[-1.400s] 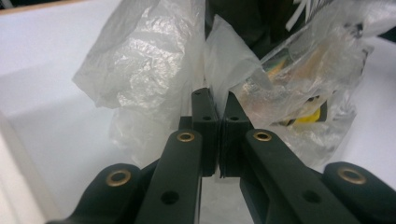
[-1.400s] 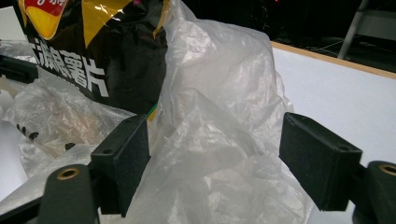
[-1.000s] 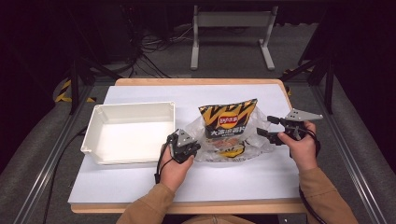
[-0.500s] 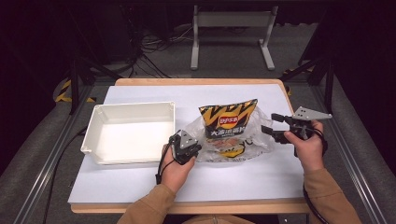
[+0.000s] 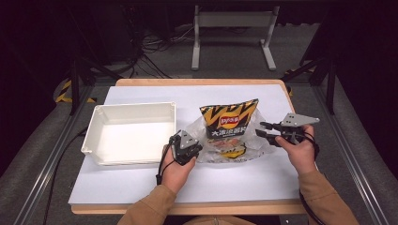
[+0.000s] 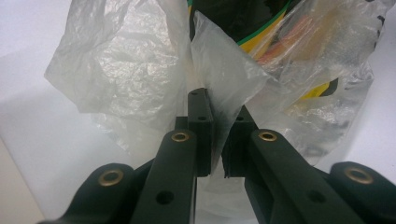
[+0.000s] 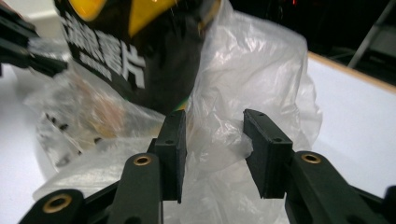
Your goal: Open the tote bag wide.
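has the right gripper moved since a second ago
Yes. The right gripper has shifted rightward, away from the chip bag and toward the table's right edge, in the high view.

You are working in a lab recording bay. A white-topped table [image 5: 141, 187] with a wooden edge stands between aluminium frame rails [image 5: 47, 164]. Beyond the tabletop's far edge, cables [image 5: 155, 47] trail over grey carpet, a metal stand [image 5: 232, 28] waits, and black surrounds enclose everything.
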`<state>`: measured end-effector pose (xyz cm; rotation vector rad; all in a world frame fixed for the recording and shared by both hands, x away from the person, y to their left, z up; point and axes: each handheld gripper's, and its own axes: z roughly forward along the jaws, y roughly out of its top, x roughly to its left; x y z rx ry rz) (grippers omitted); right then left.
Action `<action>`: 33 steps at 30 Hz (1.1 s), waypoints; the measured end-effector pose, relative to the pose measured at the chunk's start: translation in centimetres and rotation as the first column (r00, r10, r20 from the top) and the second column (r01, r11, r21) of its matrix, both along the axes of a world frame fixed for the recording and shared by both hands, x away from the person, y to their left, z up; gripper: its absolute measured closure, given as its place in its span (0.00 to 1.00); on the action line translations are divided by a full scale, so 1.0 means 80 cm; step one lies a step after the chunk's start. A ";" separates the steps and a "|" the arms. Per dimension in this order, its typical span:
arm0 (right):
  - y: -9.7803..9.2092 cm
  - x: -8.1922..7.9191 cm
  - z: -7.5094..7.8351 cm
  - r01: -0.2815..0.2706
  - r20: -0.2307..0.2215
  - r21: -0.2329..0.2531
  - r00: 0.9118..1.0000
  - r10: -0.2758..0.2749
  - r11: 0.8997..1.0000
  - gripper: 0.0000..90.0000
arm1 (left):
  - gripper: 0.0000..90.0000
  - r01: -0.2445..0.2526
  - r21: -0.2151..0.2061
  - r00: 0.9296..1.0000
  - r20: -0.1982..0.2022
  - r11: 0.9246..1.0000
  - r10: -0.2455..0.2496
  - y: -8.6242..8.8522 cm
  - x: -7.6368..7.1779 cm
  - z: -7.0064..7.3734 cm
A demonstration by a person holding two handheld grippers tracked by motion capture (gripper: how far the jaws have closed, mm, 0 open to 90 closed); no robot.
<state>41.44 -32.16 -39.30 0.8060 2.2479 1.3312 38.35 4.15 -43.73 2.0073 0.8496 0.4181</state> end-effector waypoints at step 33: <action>0.022 0.025 -0.062 -0.014 -0.211 -0.204 0.977 -0.030 0.979 0.14 | 0.65 0.016 -0.047 1.000 -0.015 0.999 -0.017 0.000 -0.003 0.006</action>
